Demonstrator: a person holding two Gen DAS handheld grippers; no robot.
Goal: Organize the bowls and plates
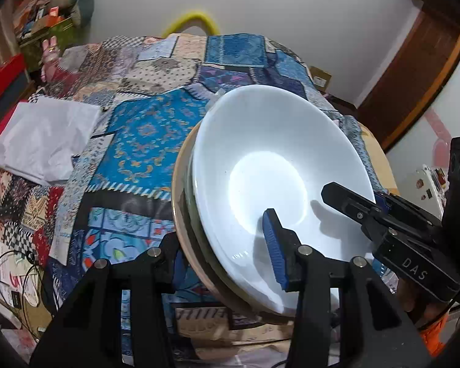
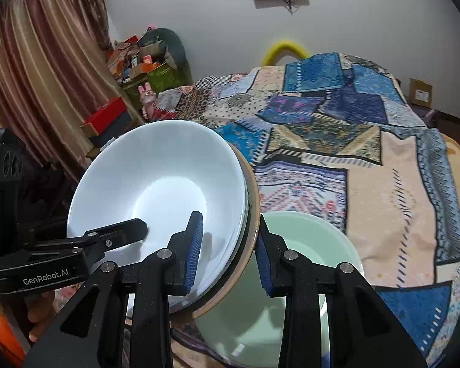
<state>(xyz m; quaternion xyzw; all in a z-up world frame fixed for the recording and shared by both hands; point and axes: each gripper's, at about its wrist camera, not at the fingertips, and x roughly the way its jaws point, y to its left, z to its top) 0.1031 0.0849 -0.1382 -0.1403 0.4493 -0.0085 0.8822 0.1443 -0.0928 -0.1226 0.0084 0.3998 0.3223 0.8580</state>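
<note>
A stack of dishes is held tilted above a patchwork bedspread [image 1: 144,135]: a white bowl [image 1: 276,168] on top, thinner plates under it, and a tan-rimmed plate [image 1: 181,214] at the back. My left gripper [image 1: 224,245] is shut on the stack's near rim, one blue pad inside the bowl. My right gripper [image 2: 230,254] is shut on the same stack [image 2: 156,190] from the other side and shows in the left wrist view [image 1: 352,205]. A pale green bowl [image 2: 303,276] lies on the bed below the right gripper.
White folded paper or cloth [image 1: 46,138] lies on the bed at the left. Boxes and clutter [image 2: 138,61] stand by the curtain and wall beyond. Cables [image 1: 15,276] lie at the bed's near left edge. A brown door frame [image 1: 414,76] is at the right.
</note>
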